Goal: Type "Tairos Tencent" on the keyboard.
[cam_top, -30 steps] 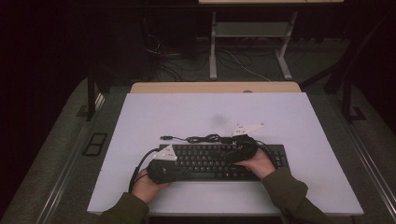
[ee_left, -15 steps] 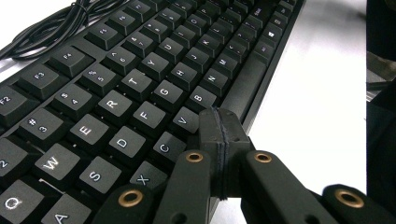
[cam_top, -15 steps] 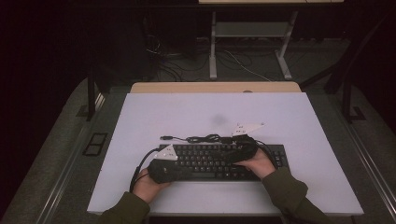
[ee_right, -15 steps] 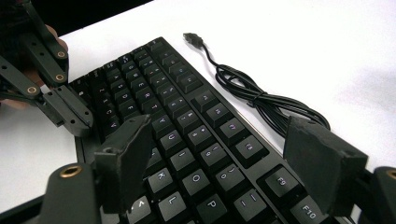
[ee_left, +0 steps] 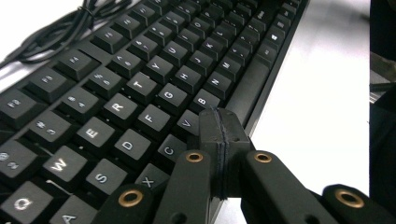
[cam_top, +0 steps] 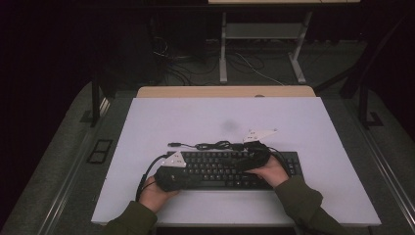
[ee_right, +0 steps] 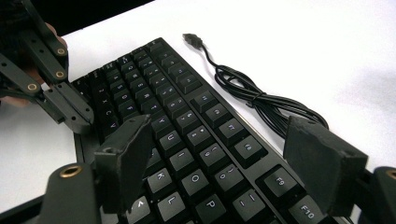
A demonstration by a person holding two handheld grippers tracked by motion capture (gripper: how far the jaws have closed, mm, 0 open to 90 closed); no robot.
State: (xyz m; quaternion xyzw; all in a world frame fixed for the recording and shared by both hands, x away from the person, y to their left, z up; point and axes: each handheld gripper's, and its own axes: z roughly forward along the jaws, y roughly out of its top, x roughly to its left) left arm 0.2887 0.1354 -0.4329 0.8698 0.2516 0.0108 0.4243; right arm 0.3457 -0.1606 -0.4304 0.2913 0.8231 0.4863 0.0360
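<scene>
A black keyboard lies across the near middle of the white table, its bundled cable coiled just behind it. My left gripper is shut with nothing between its jaws. Its closed tips hang just over the bottom row of the keyboard, beside the V and B keys. My right gripper stands open over the right half of the keyboard. Its two jaws straddle several keys without gripping. The left gripper shows at the far end in the right gripper view.
The cable ends in a loose USB plug on the white table. A wooden desk edge borders the back. Beyond it are a metal frame and floor cables. The table's front edge runs just below the keyboard.
</scene>
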